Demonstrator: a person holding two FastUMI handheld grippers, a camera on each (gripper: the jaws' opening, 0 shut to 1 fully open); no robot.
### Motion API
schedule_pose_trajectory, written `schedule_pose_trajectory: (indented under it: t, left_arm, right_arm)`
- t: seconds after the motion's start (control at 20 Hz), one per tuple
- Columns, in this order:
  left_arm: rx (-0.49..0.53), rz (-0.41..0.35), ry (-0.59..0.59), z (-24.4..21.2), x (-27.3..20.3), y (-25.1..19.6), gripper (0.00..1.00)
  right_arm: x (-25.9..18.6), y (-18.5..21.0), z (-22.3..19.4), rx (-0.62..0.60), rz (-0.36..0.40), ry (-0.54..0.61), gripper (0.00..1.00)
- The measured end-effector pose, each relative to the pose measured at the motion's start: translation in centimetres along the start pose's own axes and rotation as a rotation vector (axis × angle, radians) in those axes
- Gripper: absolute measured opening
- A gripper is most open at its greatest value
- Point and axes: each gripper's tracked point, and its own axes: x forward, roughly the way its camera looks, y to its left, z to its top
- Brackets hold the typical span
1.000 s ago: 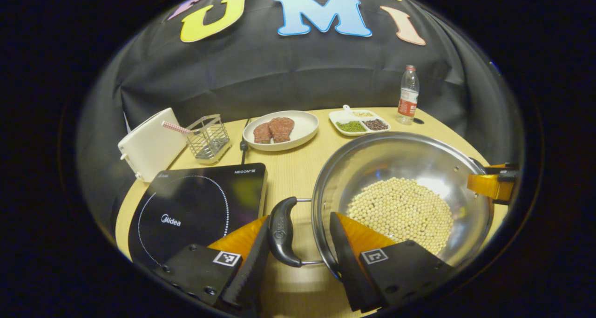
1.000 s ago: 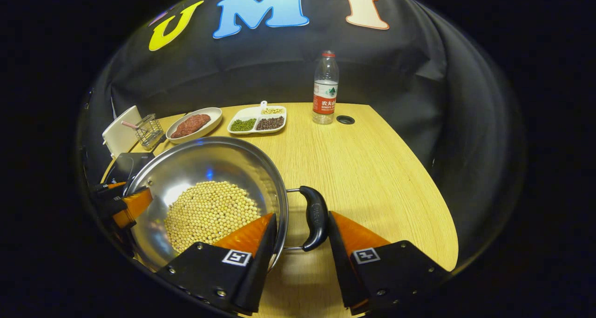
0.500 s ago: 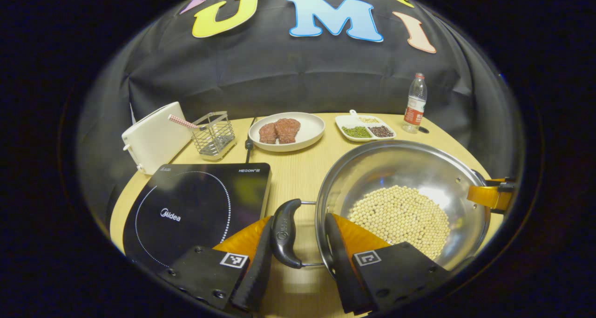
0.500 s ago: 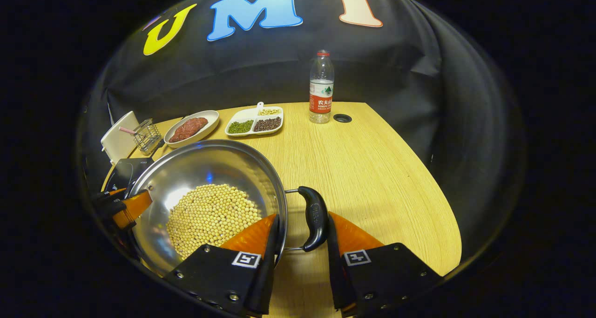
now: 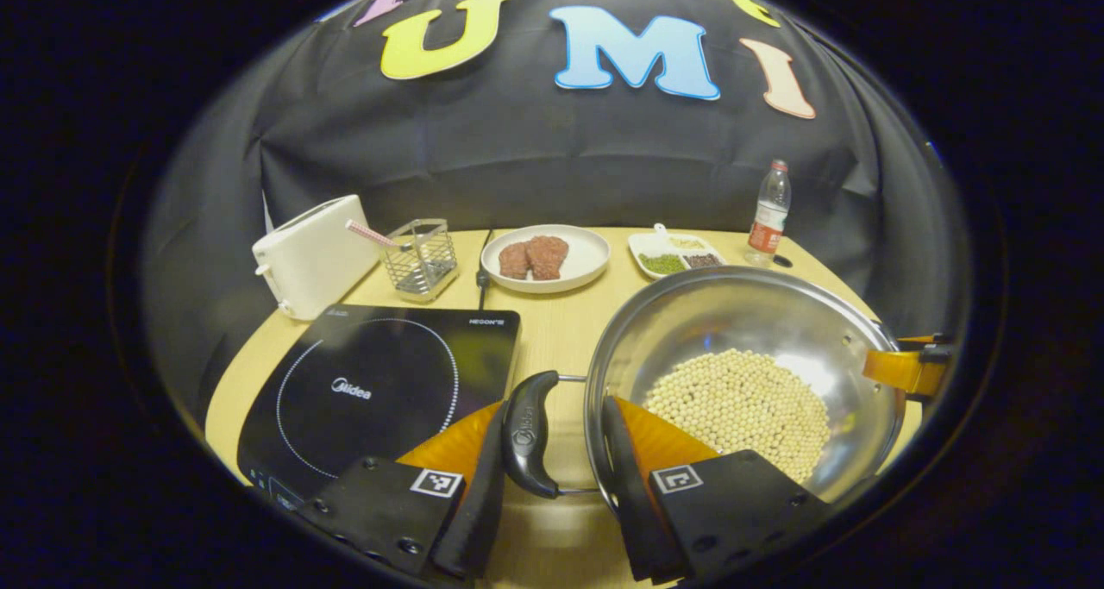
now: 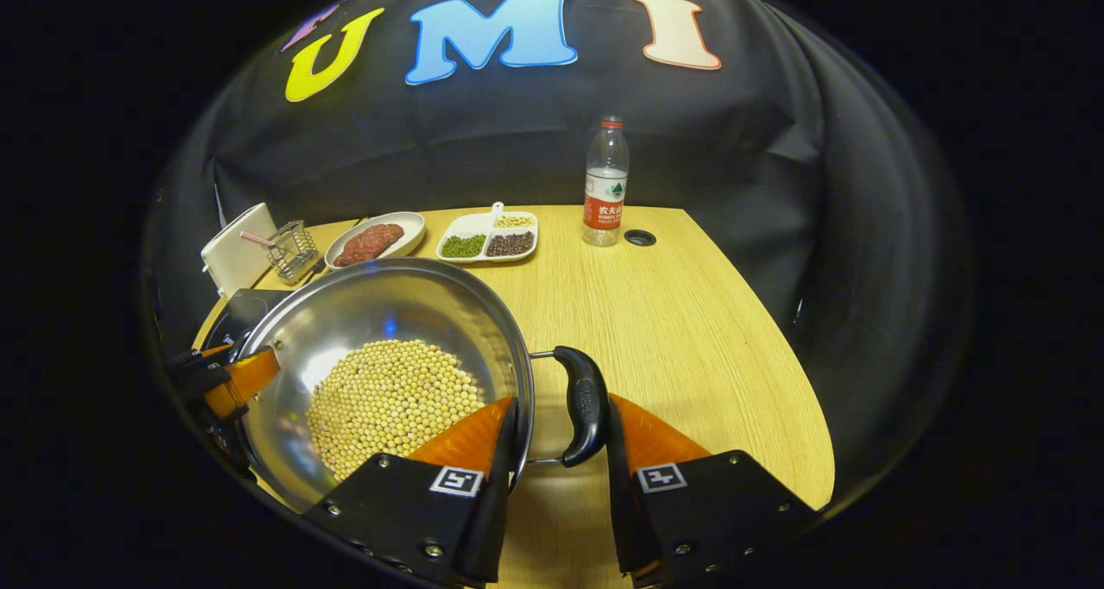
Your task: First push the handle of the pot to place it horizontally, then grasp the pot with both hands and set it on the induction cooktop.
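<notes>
Between the left tool's (image 5: 552,477) ribbed black pads sits one curved black handle (image 5: 528,434) of the polished steel pot (image 5: 742,313), narrowly clamped. Opposite, the right tool (image 6: 556,477) pinches the other glossy handle (image 6: 585,404) likewise. Round pale soybeans (image 5: 742,404) heap in the bowl. Left of the left tool lies the flat black glass induction cooktop (image 5: 379,382) on the wood-grain worktop (image 6: 690,330).

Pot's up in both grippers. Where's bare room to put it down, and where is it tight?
The cooktop glass is bare. The table right of the pot, out to the bottle, is free too. The back left is crowded: toaster, wire basket, meat plate, bean tray.
</notes>
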Motion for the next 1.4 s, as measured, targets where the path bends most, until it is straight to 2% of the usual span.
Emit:
schedule_pose_trajectory:
  t: [0.05, 0.1, 0.2, 0.25, 0.4, 0.45, 0.5, 0.55, 0.6, 0.65, 0.75, 0.8, 0.85, 1.4]
  left_arm:
    - [-0.001, 0.001, -0.005, 0.2, -0.3, 0.4, 0.69]
    - [0.001, 0.000, -0.006, 0.3, -0.5, 0.9, 0.65]
    - [0.004, -0.013, -0.009, 0.6, -0.8, 1.8, 0.70]
    - [0.005, -0.020, -0.009, 0.8, -0.9, 2.4, 0.65]
    - [0.007, -0.051, -0.010, 1.0, -1.2, 4.3, 0.65]
    - [0.010, -0.058, -0.014, 1.0, -1.1, 5.0, 0.69]
    - [0.014, -0.064, -0.018, 1.2, -1.3, 5.6, 0.65]
    - [0.016, -0.070, -0.021, 1.2, -1.5, 6.2, 0.70]
    - [0.017, -0.078, -0.023, 1.2, -1.5, 6.8, 0.70]
    - [0.018, -0.084, -0.023, 1.2, -1.5, 7.5, 0.65]
    - [0.025, -0.093, -0.029, 1.3, -1.6, 8.9, 0.65]
    - [0.028, -0.097, -0.032, 1.4, -1.7, 9.6, 0.61]
    - [0.027, -0.101, -0.034, 1.6, -1.7, 10.2, 0.66]
    - [0.019, -0.089, -0.043, 1.4, -1.2, 21.0, 0.69]
  right_arm:
    - [-0.2, 0.4, 0.3, -0.001, 0.001, -0.003, 0.51]
    - [-0.6, 0.8, 0.4, 0.000, 0.000, 0.001, 0.50]
    - [-1.4, 1.7, 0.2, 0.006, -0.007, 0.004, 0.50]
    - [-1.8, 2.3, 0.2, 0.010, -0.013, 0.005, 0.50]
    - [-3.0, 3.9, 0.3, 0.019, -0.040, -0.004, 0.50]
    - [-3.5, 4.7, 0.1, 0.023, -0.047, -0.005, 0.50]
    - [-3.9, 5.4, 0.1, 0.030, -0.053, -0.003, 0.50]
    - [-4.1, 5.9, 0.0, 0.037, -0.059, -0.003, 0.50]
    - [-4.5, 6.5, 0.0, 0.040, -0.066, -0.007, 0.50]
    - [-4.7, 7.2, -0.1, 0.042, -0.072, -0.010, 0.50]
    - [-5.1, 8.4, 0.0, 0.046, -0.084, -0.016, 0.50]
    - [-5.4, 9.2, 0.1, 0.048, -0.088, -0.019, 0.50]
    - [-5.6, 9.9, -0.1, 0.047, -0.092, -0.020, 0.50]
    - [-5.4, 19.5, 0.5, 0.044, -0.084, -0.030, 0.51]
